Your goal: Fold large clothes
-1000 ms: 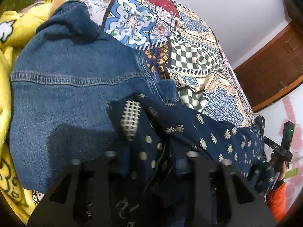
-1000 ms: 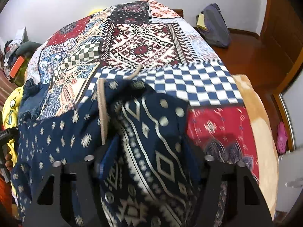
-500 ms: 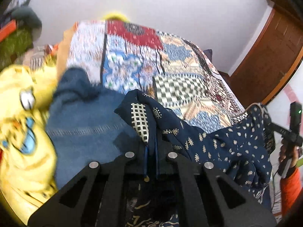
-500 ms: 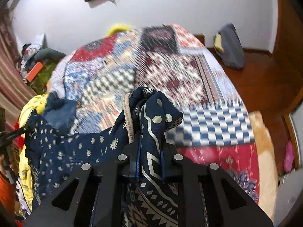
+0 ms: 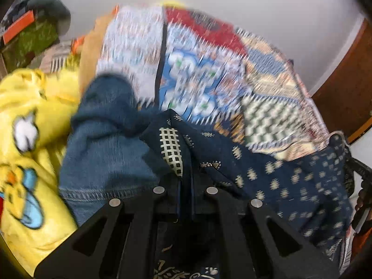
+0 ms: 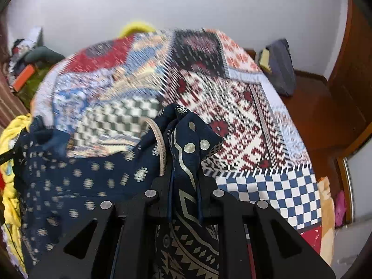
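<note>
Now that both sets of jaws have just closed, we've got the left gripper and right gripper each clamped on the navy printed garment, lifting it, apparently, off the patchwork bedspread for spreading.

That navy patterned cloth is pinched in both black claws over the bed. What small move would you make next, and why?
Probably lift both corners a little higher and draw them apart. The left gripper and right gripper are each shut on a bunched corner of the navy garment, which sags between them and hangs crumpled over the denim piece and the patchwork bedspread. It needs to hang flat before folding.
</note>
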Motion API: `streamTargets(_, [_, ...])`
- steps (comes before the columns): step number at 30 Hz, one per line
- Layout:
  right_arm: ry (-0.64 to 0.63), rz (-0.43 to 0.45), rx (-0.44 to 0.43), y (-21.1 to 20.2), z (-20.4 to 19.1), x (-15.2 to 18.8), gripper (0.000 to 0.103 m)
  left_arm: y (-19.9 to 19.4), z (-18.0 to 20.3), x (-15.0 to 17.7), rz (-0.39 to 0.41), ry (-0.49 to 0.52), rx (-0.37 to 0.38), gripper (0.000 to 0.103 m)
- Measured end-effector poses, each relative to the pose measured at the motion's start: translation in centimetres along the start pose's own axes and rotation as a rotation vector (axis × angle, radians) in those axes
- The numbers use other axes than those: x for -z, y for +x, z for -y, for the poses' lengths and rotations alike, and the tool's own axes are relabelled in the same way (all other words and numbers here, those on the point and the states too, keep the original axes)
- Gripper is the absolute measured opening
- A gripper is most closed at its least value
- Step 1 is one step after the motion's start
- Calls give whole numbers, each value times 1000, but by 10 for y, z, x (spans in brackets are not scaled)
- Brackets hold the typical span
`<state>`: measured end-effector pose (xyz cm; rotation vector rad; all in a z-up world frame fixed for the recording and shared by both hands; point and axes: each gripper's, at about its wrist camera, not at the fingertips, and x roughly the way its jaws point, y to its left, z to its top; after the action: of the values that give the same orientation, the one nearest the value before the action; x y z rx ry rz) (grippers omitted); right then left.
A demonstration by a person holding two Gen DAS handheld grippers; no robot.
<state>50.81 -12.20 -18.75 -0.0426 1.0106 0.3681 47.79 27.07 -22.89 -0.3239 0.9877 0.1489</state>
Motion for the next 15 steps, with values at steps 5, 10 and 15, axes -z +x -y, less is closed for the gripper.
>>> streamTargets(5, [50, -47, -24, 11, 16, 9, 20, 22, -14, 19, -64, -64, 34, 5])
streamTargets(10, [91, -88, -32, -6, 25, 16, 26, 13, -9, 30, -95, -6, -42, 12])
streamTargets(15, [105, -143, 6, -41, 29, 30, 30, -22, 3, 38, -92, 68, -101, 12])
